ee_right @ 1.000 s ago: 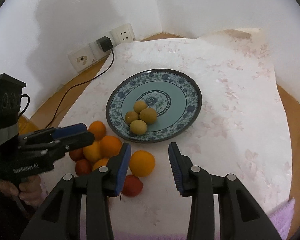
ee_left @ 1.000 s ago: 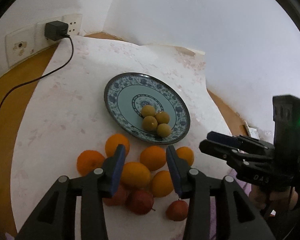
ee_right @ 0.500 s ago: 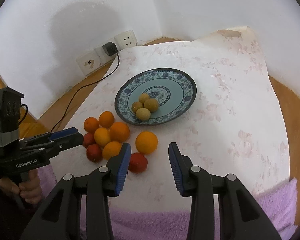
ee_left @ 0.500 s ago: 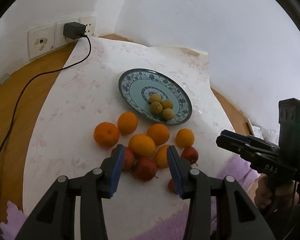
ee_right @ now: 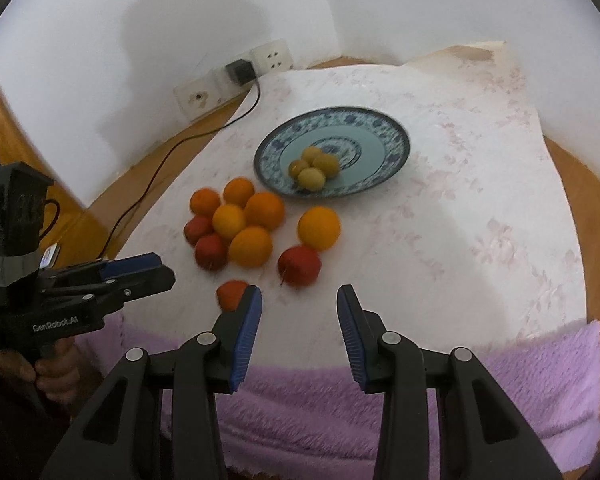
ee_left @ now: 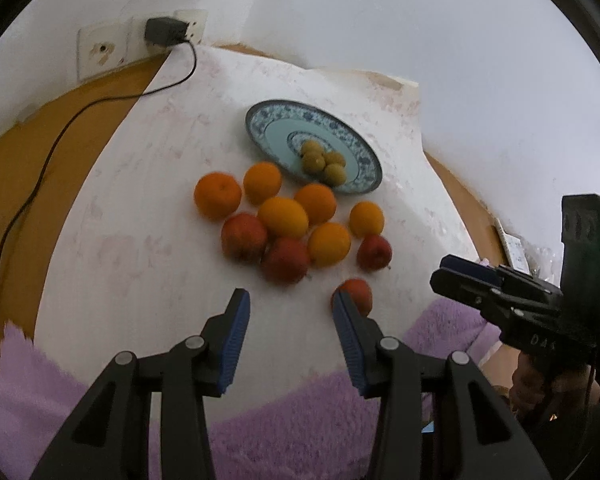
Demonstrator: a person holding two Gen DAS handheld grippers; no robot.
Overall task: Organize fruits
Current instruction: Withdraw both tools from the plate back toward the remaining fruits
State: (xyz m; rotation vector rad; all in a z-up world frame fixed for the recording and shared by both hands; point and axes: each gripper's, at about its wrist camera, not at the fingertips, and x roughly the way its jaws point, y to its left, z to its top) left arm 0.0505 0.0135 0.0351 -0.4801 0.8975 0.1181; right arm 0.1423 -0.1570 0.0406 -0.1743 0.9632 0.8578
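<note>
A blue patterned plate (ee_left: 274, 122) (ee_right: 384, 132) holds several small yellow-green fruits (ee_left: 324, 162) (ee_right: 314, 168). In front of it lie several oranges (ee_left: 282, 216) (ee_right: 256, 210) and red fruits (ee_left: 286, 260) (ee_right: 299, 265) in a loose cluster on the white floral cloth. One small red fruit (ee_left: 356, 290) (ee_right: 231, 294) lies nearest the cloth's front edge. My left gripper (ee_left: 290, 304) hangs open in front of the cluster with nothing between its fingers. My right gripper (ee_right: 299, 302) is open too, empty, in front of the red fruits.
A charger (ee_left: 162, 36) (ee_right: 240, 70) is plugged into a wall socket at the back, its black cable (ee_left: 40, 176) running over the wooden tabletop. A purple fuzzy cloth (ee_right: 540, 372) covers the near edge. White walls close the corner behind the plate. A hand (ee_right: 56, 372) holds each gripper.
Both grippers have drawn back from the plate and fruit toward the near edge. The fruit cluster now lies ahead of the fingertips instead of between them. No fruit has moved.
</note>
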